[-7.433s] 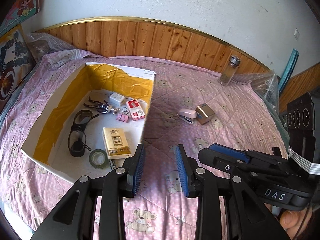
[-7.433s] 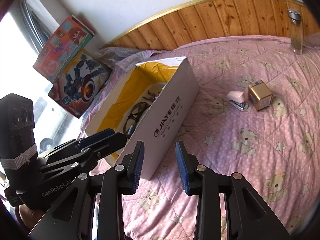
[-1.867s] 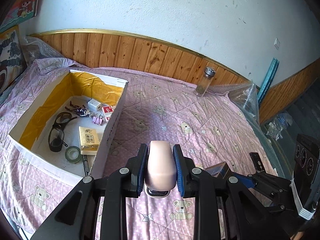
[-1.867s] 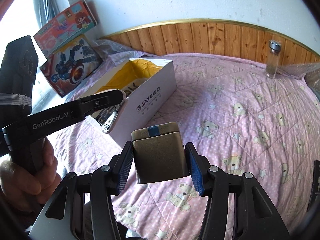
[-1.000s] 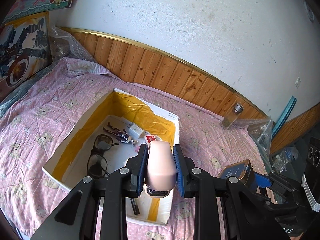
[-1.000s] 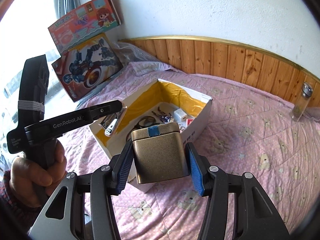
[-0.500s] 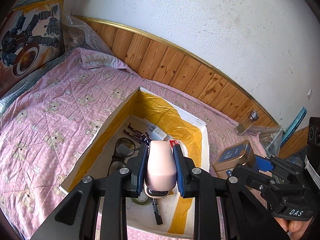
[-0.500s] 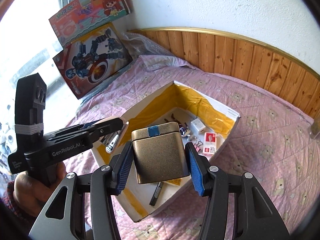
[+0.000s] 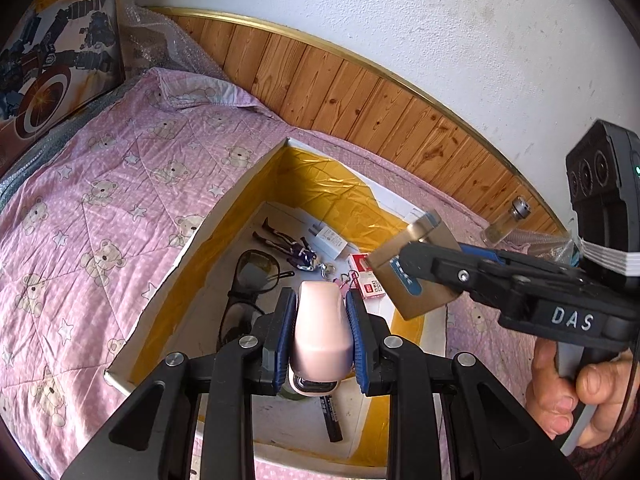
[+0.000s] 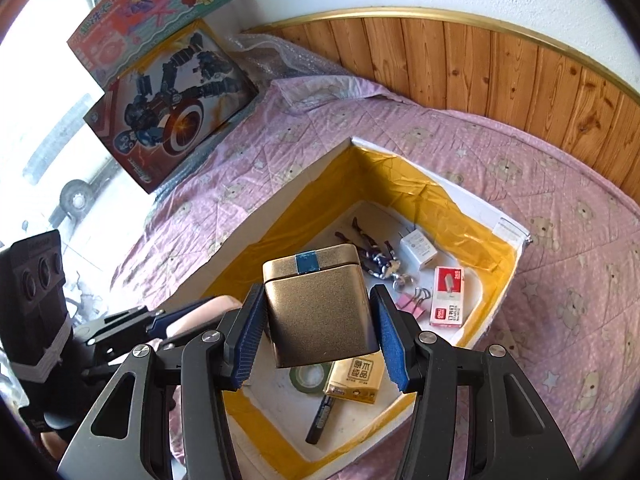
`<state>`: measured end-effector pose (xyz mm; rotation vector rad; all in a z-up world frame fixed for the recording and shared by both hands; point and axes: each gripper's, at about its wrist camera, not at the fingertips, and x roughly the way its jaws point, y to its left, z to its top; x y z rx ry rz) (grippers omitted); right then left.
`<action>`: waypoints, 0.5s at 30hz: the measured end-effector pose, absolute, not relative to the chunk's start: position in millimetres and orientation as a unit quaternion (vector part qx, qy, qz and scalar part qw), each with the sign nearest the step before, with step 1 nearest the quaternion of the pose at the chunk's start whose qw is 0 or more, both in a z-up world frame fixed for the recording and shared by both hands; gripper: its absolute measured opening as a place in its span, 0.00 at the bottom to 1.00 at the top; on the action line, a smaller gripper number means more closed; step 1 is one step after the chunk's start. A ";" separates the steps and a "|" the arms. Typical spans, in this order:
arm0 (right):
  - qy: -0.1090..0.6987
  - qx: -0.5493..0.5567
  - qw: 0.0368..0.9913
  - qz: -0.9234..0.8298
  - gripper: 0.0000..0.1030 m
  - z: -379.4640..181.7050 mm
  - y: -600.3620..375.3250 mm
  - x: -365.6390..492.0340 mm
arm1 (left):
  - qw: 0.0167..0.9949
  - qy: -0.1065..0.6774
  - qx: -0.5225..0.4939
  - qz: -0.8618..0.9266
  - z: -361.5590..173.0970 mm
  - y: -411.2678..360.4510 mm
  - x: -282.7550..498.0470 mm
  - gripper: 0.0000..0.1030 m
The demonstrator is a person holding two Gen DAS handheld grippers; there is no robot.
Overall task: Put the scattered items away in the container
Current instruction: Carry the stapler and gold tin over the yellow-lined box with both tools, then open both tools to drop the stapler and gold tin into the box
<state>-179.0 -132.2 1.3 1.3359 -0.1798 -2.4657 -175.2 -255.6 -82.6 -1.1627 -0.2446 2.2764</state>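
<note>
My left gripper point(image 9: 321, 300) is shut on a pink stapler point(image 9: 320, 336) and hangs over the near half of the white, yellow-lined cardboard box point(image 9: 224, 208). To its right, my right gripper point(image 9: 412, 268) is shut on a gold tin point(image 9: 420, 280) above the box's right side. In the right wrist view the gold tin point(image 10: 320, 308) sits between the blue pads of the right gripper point(image 10: 318, 300), above the box point(image 10: 288, 196) floor. The left gripper point(image 10: 188, 316) shows at lower left.
In the box lie sunglasses point(image 9: 252, 280), a keychain figure point(image 9: 288, 244), a white charger point(image 10: 418, 250), a staple box point(image 10: 448, 296), pink binder clips point(image 10: 412, 304), a tissue pack point(image 10: 356, 376), a tape roll point(image 10: 310, 378) and a marker point(image 10: 320, 420). A glass jar point(image 9: 508, 222) stands by the wood panelling.
Both grippers have travelled left from the open bedspread to above the box interior, still holding the stapler and the tin. The box contents now lie right under them.
</note>
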 end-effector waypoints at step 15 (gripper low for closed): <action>-0.062 0.523 0.149 -0.837 0.55 -43.9 -143.3 -234.8 | 0.262 -0.056 -0.486 0.832 -114.8 -244.7 -193.1 0.26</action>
